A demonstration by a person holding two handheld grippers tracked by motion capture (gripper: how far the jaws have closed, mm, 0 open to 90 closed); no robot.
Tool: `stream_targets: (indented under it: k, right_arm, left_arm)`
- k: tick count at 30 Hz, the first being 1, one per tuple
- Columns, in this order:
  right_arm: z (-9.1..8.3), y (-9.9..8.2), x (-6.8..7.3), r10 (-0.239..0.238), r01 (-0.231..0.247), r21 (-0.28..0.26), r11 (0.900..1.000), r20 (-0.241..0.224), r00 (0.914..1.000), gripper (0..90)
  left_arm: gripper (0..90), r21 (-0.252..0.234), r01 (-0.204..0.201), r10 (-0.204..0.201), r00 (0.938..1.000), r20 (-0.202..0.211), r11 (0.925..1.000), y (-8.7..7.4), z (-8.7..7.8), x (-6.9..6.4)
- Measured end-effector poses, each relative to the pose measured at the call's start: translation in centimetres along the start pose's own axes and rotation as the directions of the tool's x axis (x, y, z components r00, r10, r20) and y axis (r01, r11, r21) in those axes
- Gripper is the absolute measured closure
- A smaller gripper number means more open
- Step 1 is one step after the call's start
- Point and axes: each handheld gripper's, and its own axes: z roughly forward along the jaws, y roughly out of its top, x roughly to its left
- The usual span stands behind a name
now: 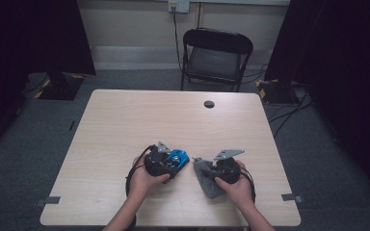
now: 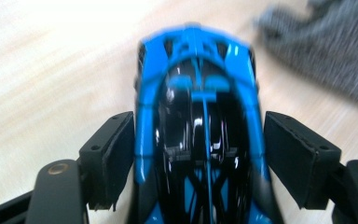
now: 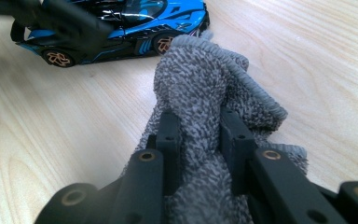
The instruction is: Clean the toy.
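On the wooden table [image 1: 125, 125], the left gripper [image 1: 173, 162] sat around a blue and black toy car [image 2: 198, 135]. Its jaws stood either side of the car's body, the left pad against it and the right pad just clear. Just right of the car lay a grey cloth [image 3: 205, 93], with the right gripper [image 3: 199, 140] clamped on a fold of it.

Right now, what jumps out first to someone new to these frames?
The shiny blue and black toy car near the table's front edge, sitting between the left gripper's pads, the right one just clear of it. Beside it, the right gripper pinches a bunched grey cloth almost touching the car's wheel.
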Motion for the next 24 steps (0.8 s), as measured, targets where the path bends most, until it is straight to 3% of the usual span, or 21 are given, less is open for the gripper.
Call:
stream_targets:
  k: [4,8,13,18,20,24]
  right_arm:
    - [0.0,0.0,0.0,-0.003,0.003,0.003,1.0000,-0.001,1.0000,73.3]
    - [0.1,0.0,0.0,-0.002,0.002,0.001,1.0000,-0.001,1.0000,73.2]
    - [0.1,0.0,0.0,-0.003,0.003,0.000,1.0000,-0.002,1.0000,73.2]
    - [0.2,-0.1,0.0,0.000,0.000,0.001,1.0000,-0.003,1.0000,73.2]
    - [0.2,-0.2,-0.1,0.005,-0.005,-0.003,1.0000,-0.004,1.0000,73.2]
    - [0.2,-0.3,0.0,0.006,-0.006,-0.006,1.0000,-0.005,1.0000,73.2]
  left_arm:
    - [20.0,0.033,-0.037,0.037,0.9993,0.010,0.9988,0.6,0.4,-0.1]
    - [18.8,0.078,-0.009,0.008,0.9999,0.007,0.9969,0.4,1.7,0.0]
    - [16.8,0.071,-0.059,0.059,0.9982,-0.011,0.9958,0.2,2.3,-0.1]
    - [16.7,0.072,-0.054,0.055,0.9985,-0.003,0.9959,0.8,2.8,-0.2]
    - [20.9,0.070,-0.088,0.090,0.9955,-0.029,0.9936,0.8,2.8,-0.4]
    - [24.8,0.057,-0.096,0.098,0.9949,-0.027,0.9938,0.5,2.6,-0.3]
